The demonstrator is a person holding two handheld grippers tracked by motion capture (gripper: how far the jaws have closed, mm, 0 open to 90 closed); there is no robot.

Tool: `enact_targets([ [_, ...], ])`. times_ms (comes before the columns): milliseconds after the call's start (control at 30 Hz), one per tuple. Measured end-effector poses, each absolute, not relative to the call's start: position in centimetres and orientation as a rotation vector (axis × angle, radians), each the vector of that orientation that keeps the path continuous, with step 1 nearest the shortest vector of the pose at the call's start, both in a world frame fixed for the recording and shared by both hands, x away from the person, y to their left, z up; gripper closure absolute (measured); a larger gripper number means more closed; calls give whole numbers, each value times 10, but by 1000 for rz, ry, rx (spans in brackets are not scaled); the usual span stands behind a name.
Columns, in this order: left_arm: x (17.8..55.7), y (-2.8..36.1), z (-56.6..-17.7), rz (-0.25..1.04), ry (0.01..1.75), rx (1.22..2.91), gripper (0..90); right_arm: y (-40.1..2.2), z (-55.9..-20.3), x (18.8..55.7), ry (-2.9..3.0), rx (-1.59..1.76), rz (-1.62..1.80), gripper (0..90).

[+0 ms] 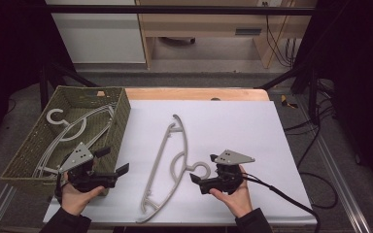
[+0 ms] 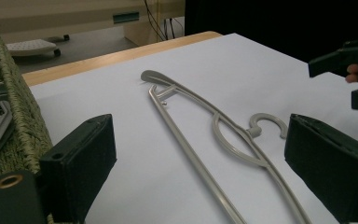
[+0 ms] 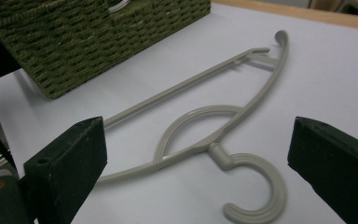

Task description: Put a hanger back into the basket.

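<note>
Hanger (image 1: 167,167) lies lengthwise down frame centre, hook (image 1: 201,168) pointing right. Right gripper (image 1: 201,180) nearest, just beside hook, jaws apart, empty. Left gripper (image 1: 116,162) lower left by basket (image 1: 121,116), jaws apart, empty.

Table (image 1: 194,93): wooden top, covered by a white sheet (image 1: 243,136).
On the sheet: a grey hanger (image 1: 167,167) — lying flat, hook toward the right side.
At the left edge: a woven basket (image 1: 26,150) — hangers inside.
</note>
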State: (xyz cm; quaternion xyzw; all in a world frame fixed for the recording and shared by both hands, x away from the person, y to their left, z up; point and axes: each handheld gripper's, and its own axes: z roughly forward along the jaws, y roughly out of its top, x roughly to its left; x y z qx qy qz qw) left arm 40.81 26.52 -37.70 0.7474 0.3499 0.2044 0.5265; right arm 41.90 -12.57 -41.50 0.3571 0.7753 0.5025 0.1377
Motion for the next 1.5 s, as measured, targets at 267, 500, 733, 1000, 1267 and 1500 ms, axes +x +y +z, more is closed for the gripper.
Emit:
enact_targets([
  [267,409,266,-378,491,846,1789,87,-89,-435,420,2335,1037,1335,61],
  [500,409,267,-378,496,851,1785,86,-65,-456,424,2378,1096,1260,79],
  [733,409,267,-377,497,851,1785,86,-50,-476,424,2420,1097,1171,95],
  [1000,409,267,-377,493,853,1789,88,-43,-484,425,2427,1096,1129,97],
  [1267,409,266,-378,487,855,1790,90,-42,-486,426,2426,1165,1126,113],
  [1500,408,268,-377,493,846,1789,88,-46,-482,428,2446,1181,1077,123],
])
